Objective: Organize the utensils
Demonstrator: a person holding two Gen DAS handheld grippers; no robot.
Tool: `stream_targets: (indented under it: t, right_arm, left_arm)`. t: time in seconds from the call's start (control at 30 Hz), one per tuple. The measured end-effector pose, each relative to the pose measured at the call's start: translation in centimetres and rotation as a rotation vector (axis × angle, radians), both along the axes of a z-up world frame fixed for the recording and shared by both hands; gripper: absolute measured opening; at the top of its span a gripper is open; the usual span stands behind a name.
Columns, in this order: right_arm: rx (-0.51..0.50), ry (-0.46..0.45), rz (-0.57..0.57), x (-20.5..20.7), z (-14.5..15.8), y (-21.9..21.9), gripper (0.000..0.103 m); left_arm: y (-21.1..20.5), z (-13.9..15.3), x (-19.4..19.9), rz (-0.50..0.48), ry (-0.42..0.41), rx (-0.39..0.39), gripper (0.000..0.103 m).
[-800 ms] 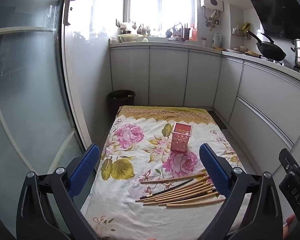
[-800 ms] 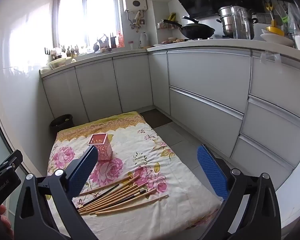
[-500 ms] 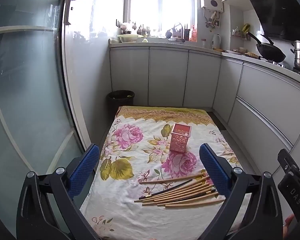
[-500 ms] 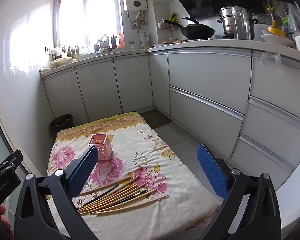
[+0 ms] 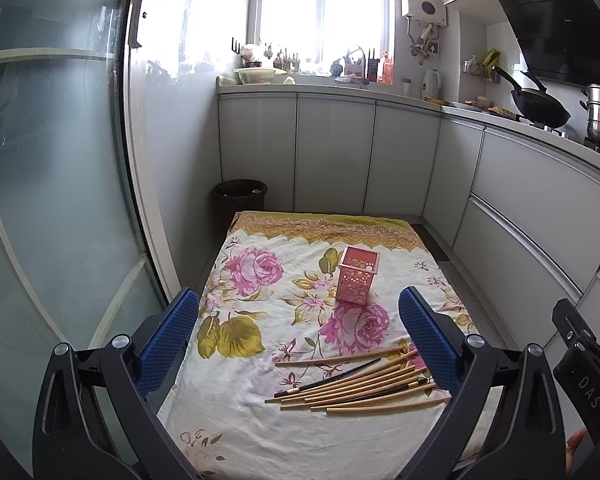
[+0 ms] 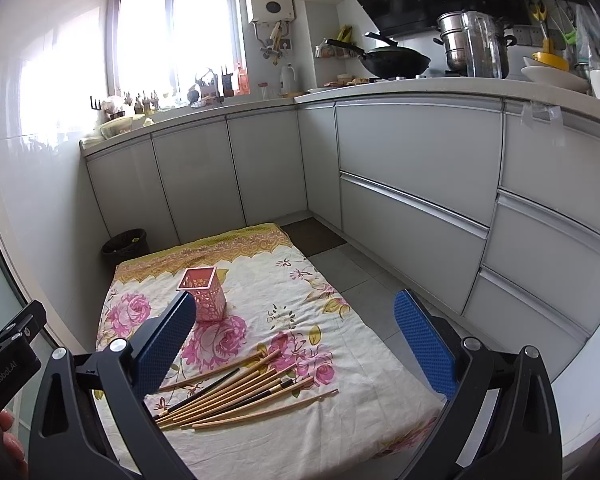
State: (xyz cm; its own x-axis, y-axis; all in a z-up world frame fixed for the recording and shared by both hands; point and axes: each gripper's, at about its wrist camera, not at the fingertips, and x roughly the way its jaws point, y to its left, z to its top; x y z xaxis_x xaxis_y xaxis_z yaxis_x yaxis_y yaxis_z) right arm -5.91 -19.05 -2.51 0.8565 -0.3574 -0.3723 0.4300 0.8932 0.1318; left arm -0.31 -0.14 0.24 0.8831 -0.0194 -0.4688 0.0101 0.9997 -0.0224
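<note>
Chopsticks (image 5: 360, 382) lie in a loose fan on the near part of the floral cloth (image 5: 260, 432), mostly wooden with a few dark ones mixed in; from the right wrist view I see the same bundle (image 6: 244, 394) flat on the cloth. A pink perforated holder (image 5: 358, 276) stands upright farther back, well apart from the bundle. My left hand-held gripper (image 5: 300, 336) hangs above the cloth, jaws spread wide, gripping nothing. My right hand-held gripper (image 6: 296, 340) is likewise spread wide and empty, its left pad overlapping the holder (image 6: 204, 294) in view. A black waste bin (image 5: 240, 198) sits beyond the cloth's far corner, by the cabinets (image 5: 336, 156).
</note>
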Motion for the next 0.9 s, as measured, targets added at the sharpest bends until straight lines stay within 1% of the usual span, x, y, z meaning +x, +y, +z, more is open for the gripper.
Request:
stream_targets:
  t: [0.2,0.9]
  right_arm:
    - [0.003,0.000,0.000,-0.07,0.00,-0.15,0.097]
    - [0.006,0.004,0.005,-0.01,0.29,0.20,0.097]
  left_arm:
    - [0.06,0.15,-0.14,-0.002,-0.004,-0.017,0.096]
    - [0.54,0.32,-0.16,0.002,0.005,-0.030,0.096]
